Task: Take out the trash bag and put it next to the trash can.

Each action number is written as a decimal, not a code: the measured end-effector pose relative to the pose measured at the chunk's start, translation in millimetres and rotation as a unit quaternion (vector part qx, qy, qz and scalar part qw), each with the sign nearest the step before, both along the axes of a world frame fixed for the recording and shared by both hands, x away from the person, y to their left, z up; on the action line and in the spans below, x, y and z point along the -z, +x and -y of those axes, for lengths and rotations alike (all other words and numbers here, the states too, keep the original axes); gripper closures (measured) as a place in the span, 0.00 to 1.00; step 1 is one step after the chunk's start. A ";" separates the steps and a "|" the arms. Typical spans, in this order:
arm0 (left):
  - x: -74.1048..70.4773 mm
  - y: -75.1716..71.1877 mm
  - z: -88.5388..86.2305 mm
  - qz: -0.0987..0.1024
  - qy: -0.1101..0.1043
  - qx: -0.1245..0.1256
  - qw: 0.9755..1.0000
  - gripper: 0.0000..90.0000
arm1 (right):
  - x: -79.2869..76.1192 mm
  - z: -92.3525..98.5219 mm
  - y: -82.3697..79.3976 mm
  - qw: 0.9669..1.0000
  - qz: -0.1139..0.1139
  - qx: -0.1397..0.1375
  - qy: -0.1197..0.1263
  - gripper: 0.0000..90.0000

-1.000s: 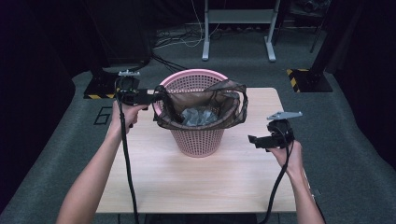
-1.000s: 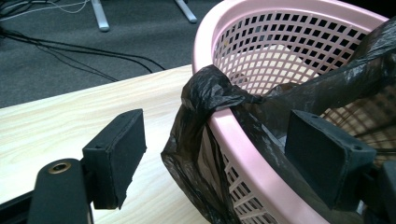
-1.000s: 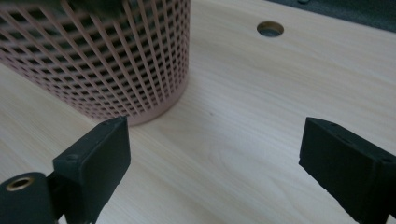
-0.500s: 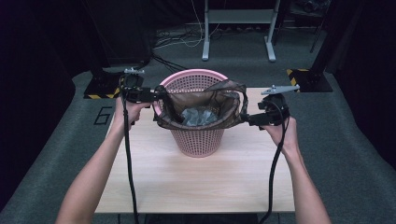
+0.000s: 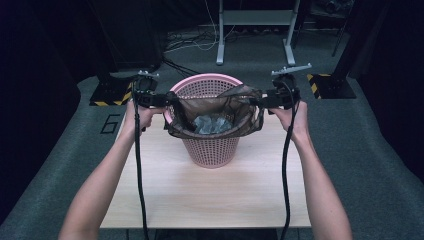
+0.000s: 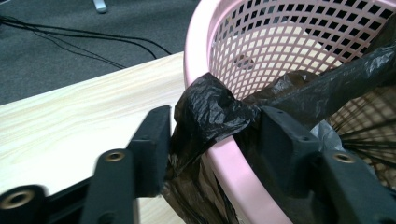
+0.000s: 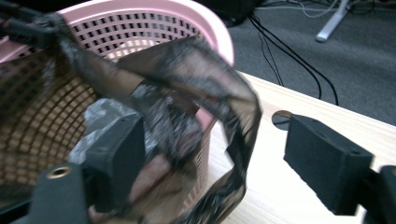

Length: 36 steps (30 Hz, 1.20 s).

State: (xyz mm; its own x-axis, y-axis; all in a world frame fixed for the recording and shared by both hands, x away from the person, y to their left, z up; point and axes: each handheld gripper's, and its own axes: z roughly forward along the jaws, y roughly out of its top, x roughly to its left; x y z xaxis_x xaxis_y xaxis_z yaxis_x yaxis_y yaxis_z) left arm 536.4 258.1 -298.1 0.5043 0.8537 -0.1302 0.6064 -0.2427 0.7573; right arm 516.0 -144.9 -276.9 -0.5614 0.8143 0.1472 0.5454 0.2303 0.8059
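Note:
A pink mesh basket [image 5: 212, 147] stands on the wooden table [image 5: 200, 195], lined with a dark see-through bin bag [image 5: 235, 107]. My left gripper [image 5: 167, 100] is at the basket's left rim [image 6: 196, 42]. Its jaws have just been closing and now press on a bunched fold of the bag [image 6: 210, 114] draped over the rim. My right gripper [image 5: 260, 102] is at the right rim. Its jaws [image 7: 215, 135] have been closing too but still stand wide, with the bag's loose edge [image 7: 238, 116] between them and a gap beside the right pad. Crumpled grey plastic [image 5: 211, 122] lies inside the bag.
Behind the table a metal stand [image 5: 255, 30] rests on grey carpet among loose cables [image 6: 84, 37]. Yellow-and-black striped plates [image 5: 327, 85] lie on the floor at both far corners. A round hole [image 7: 281, 119] marks the tabletop near the right gripper.
The right hand rose from the table's right side and moved in to the basket's right rim. The left hand stayed at the left rim and its jaws narrowed on the bag.

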 end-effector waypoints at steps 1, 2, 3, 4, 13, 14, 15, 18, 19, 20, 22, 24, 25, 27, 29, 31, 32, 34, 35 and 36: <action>0.2 -0.8 0.5 0.001 0.003 -0.001 1.000 0.59 | 0.3 -1.2 3.5 1.000 -0.006 0.001 -0.002 0.30; 0.1 -1.8 0.7 0.002 0.007 -0.001 1.000 0.61 | 0.8 -2.3 6.2 1.000 -0.011 0.004 -0.006 0.35; -0.2 -3.2 0.9 0.005 0.008 0.000 1.000 0.62 | 1.6 -3.1 8.9 1.000 -0.019 0.001 -0.004 0.46; -0.4 -4.6 1.5 0.007 0.011 0.002 1.000 0.62 | 1.6 -3.1 8.9 1.000 -0.019 0.001 -0.004 0.46; -2.5 -12.4 9.0 0.026 0.055 -0.007 0.998 0.67 | -5.5 -4.9 -8.7 1.000 -0.003 0.001 -0.002 0.93; -2.6 -13.6 9.6 0.029 0.058 -0.012 0.998 0.66 | -5.8 -5.2 -10.4 1.000 -0.002 0.001 -0.004 0.97; -3.6 -16.0 9.3 0.035 0.059 -0.019 0.997 0.60 | -6.0 -6.4 -14.8 1.000 0.003 0.001 -0.012 0.99; -4.2 -20.0 8.7 0.037 0.059 -0.016 0.997 0.62 | -8.8 -6.7 -20.4 1.000 0.012 -0.004 -0.011 1.00; -4.5 -21.5 9.2 0.040 0.064 -0.018 0.997 0.64 | -10.3 -6.7 -22.3 1.000 0.016 -0.005 -0.009 1.00; -4.6 -22.5 9.4 0.040 0.067 -0.018 0.997 0.64 | -11.8 -6.6 -24.1 1.000 0.018 -0.007 -0.004 1.00; -4.2 -24.1 8.5 0.044 0.068 -0.020 0.997 0.64 | -14.8 -7.3 -27.8 1.000 0.024 -0.008 -0.003 1.00; -4.0 -25.2 8.3 0.044 0.069 -0.022 0.996 0.63 | -16.7 -8.2 -30.7 1.000 0.029 -0.012 -0.002 1.00; -4.5 -27.0 7.5 0.046 0.074 -0.032 0.996 0.57 | -17.2 -8.9 -32.0 0.999 0.030 -0.012 -0.003 1.00; -5.3 -28.4 5.2 0.048 0.067 -0.029 0.996 0.56 | -17.9 -9.4 -33.7 0.999 0.033 -0.014 -0.003 1.00; -6.1 -29.0 4.3 0.051 0.065 -0.028 0.996 0.61 | -18.6 -9.6 -34.6 0.999 0.035 -0.014 -0.002 1.00; -7.7 -30.3 4.4 0.058 0.068 -0.028 0.996 0.68 | -19.3 -10.0 -35.0 0.999 0.038 -0.014 -0.001 1.00; -9.6 -31.8 5.0 0.068 0.075 -0.031 0.994 0.70 | -19.8 -10.2 -35.3 0.999 0.038 -0.014 0.000 1.00; -10.6 -33.0 4.9 0.075 0.074 -0.036 0.994 0.72 | -20.7 -10.7 -35.9 0.999 0.039 -0.017 0.004 1.00; -11.2 -33.8 4.7 0.078 0.075 -0.039 0.993 0.72 | -21.1 -11.3 -36.0 0.999 0.041 -0.018 0.003 1.00; -11.7 -34.8 4.6 0.080 0.075 -0.041 0.993 0.72 | -21.6 -11.9 -36.4 0.999 0.041 -0.018 0.004 1.00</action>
State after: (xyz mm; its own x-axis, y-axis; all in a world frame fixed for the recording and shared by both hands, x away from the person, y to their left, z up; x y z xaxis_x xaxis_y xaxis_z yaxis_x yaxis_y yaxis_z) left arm 501.6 253.5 -286.4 0.4369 0.8962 0.0772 0.5035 -0.3148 0.8046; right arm 479.6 -133.1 -255.3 -0.6010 0.7921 0.1062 0.4689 0.2419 0.8495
